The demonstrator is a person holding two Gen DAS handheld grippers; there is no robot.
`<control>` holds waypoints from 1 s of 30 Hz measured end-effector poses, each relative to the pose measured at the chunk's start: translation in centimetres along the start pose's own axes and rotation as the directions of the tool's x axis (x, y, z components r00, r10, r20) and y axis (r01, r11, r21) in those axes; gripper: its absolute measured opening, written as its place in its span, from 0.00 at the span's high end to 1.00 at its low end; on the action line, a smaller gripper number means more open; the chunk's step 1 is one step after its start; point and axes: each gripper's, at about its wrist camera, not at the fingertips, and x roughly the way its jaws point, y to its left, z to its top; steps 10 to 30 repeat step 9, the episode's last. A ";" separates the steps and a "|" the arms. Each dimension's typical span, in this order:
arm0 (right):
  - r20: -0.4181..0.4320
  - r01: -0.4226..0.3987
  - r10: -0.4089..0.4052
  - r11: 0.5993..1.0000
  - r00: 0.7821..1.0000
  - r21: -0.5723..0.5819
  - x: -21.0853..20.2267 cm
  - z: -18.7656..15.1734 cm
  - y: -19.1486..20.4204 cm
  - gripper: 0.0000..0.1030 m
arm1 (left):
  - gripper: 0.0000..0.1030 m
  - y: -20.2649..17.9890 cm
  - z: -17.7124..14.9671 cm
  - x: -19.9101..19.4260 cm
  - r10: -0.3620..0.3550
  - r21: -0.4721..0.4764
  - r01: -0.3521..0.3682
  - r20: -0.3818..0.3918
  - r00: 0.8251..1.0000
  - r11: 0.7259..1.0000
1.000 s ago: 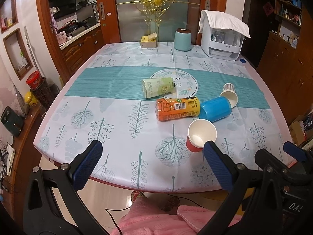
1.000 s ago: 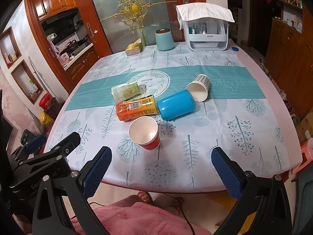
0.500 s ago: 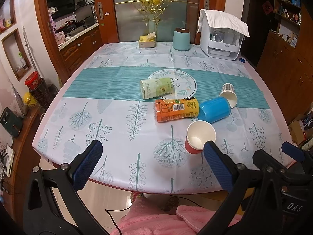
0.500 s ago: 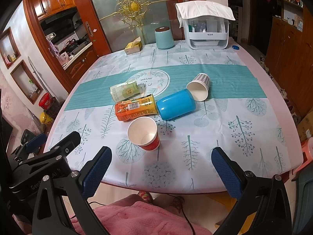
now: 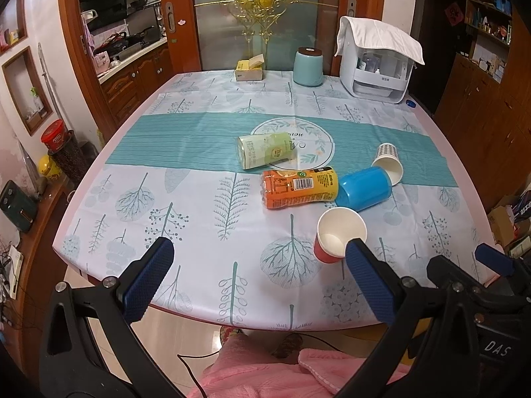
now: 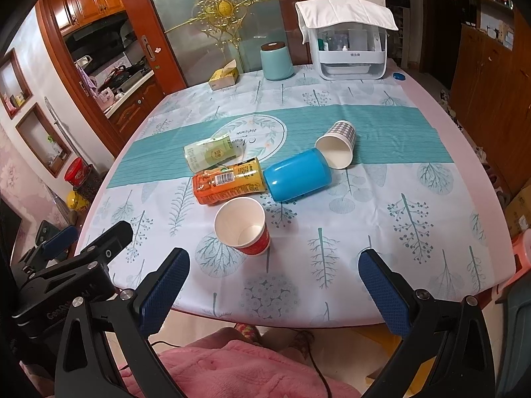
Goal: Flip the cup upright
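Observation:
Several cups lie on the table: a red paper cup (image 5: 338, 235) (image 6: 244, 227) tipped with its mouth toward me, a blue plastic cup (image 5: 363, 189) (image 6: 298, 175) on its side, a checked paper cup (image 5: 388, 164) (image 6: 337, 146) on its side, an orange cup (image 5: 298, 187) (image 6: 229, 180) and a pale green cup (image 5: 265, 151) (image 6: 210, 156), both lying down. My left gripper (image 5: 255, 278) and right gripper (image 6: 272, 285) are both open and empty, held near the table's front edge, short of the cups.
A white covered rack (image 5: 378, 66), a teal canister (image 5: 308, 66) and a yellow tissue box (image 5: 249, 69) stand at the table's far end. Wooden cabinets are to the right, a kitchen doorway to the left. My pink sleeve shows below.
Both grippers have edged slightly; the cups have not moved and both grippers stay open.

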 end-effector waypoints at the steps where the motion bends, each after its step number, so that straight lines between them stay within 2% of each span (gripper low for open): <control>1: -0.002 0.000 0.000 1.000 1.000 0.001 0.2 0.0 0.0 0.00 | 0.00 -0.1 0.0 0.2 -0.001 -0.001 0.001 0.000 1.000 1.000; 30: -0.024 0.007 -0.006 1.000 1.000 0.022 1.2 0.1 -0.1 0.00 | 0.00 0.2 0.3 0.7 0.001 -0.003 -0.001 0.000 1.000 1.000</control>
